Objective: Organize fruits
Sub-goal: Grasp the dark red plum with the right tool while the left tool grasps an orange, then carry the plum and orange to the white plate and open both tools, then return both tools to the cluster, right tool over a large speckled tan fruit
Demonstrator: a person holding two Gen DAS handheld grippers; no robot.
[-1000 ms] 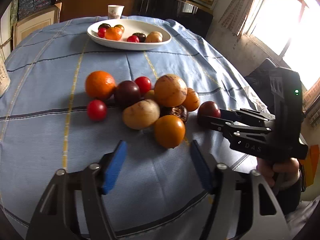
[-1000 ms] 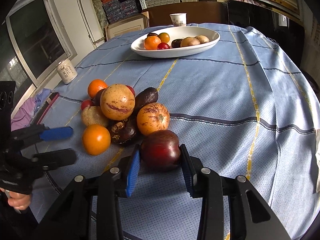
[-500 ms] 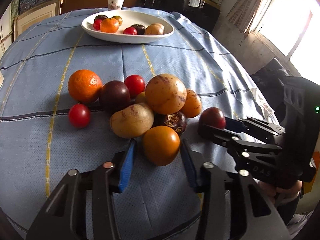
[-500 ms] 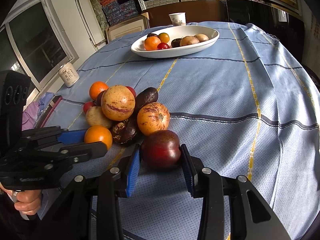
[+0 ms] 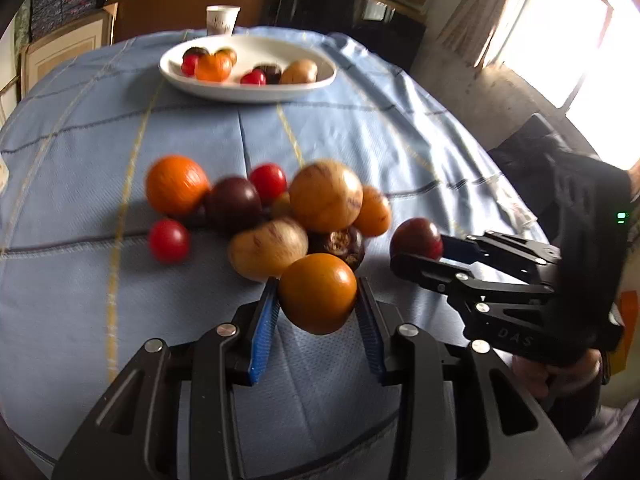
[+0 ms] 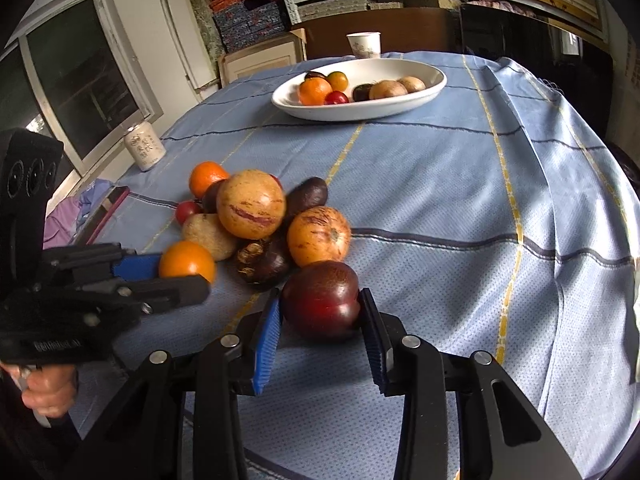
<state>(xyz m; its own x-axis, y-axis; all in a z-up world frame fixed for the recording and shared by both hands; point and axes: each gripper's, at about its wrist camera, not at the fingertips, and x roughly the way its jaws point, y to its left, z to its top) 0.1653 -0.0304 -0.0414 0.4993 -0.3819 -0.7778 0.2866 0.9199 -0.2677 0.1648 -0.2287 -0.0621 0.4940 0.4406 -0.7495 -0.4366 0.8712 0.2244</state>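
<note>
Left gripper point(image 5: 318, 306) has advanced to the near edge of the fruit pile point(image 5: 276, 208) and its jaws are closing, blue pads flanking the orange fruit point(image 5: 318, 292). Right gripper point(image 6: 320, 320) unchanged, clamped on the dark red plum point(image 6: 322, 300) at the pile's right edge. White bowl point(image 5: 244, 94) lies straight ahead beyond the pile, well apart; both loads need lifting over the pile to reach it.

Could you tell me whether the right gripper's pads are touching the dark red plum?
Touching: in the right wrist view, both blue pads of the right gripper press against the sides of the dark red plum.
</note>
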